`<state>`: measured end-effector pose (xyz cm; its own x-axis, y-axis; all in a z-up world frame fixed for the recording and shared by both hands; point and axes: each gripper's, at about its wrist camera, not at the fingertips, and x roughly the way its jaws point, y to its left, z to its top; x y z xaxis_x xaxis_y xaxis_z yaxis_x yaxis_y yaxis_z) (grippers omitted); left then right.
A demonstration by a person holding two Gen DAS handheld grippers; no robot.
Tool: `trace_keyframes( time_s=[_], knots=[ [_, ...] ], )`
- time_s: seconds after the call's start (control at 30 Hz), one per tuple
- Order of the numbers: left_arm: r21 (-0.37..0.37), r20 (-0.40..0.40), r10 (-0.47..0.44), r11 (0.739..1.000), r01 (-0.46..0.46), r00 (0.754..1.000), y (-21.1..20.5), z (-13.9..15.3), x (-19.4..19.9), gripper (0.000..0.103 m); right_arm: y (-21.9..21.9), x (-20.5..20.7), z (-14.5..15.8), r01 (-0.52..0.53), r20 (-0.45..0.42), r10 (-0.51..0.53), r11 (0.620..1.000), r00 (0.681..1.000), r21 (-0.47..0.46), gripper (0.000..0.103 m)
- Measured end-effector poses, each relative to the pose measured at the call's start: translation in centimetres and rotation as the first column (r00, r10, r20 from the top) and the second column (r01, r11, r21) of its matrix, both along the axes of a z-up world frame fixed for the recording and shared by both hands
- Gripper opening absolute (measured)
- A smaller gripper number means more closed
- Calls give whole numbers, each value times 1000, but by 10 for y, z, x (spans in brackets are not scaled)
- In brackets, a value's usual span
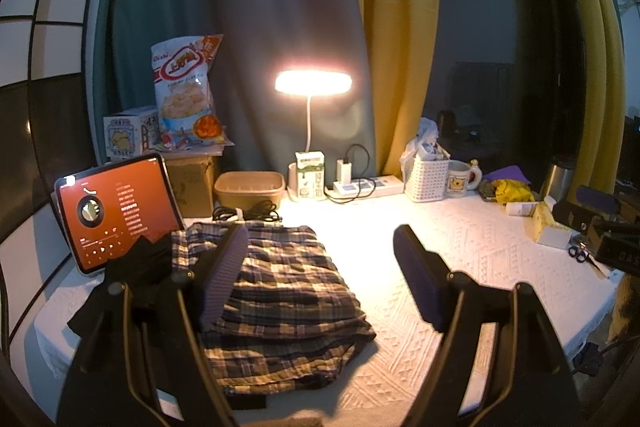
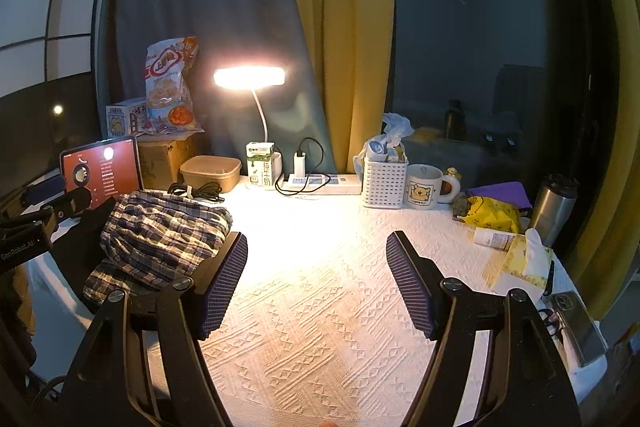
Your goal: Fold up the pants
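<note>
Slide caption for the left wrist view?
Open left gripper above folded plaid pants on lamplit white table.

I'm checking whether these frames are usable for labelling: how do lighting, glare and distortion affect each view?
Left wrist view: the desk lamp blows out to a white glare, the plaid pants are evenly lit, and the corners go dark with curved fisheye edges. Right wrist view: the same lamp flares, the white tablecloth glows warm, the pants sit dimmer at left, and the window reflects a light spot.

The left gripper's finger [image 1: 224, 279] hides part of the plaid pants [image 1: 288, 291]; beside them, black cloth [image 1: 140, 267] covers the tablet's [image 1: 116, 211] lower corner.
</note>
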<state>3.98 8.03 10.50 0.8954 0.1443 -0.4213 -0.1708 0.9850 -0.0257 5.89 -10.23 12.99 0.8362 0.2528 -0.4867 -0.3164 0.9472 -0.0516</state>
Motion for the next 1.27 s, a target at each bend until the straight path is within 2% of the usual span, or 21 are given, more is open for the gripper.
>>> trace_keyframes(
  time_s=[1.27],
  knots=[
    [-18,0,-23,1000,23,1000,2,3,-1,76,0,0,0,-1,1,1,1000,1000,-1,75]
  ],
)
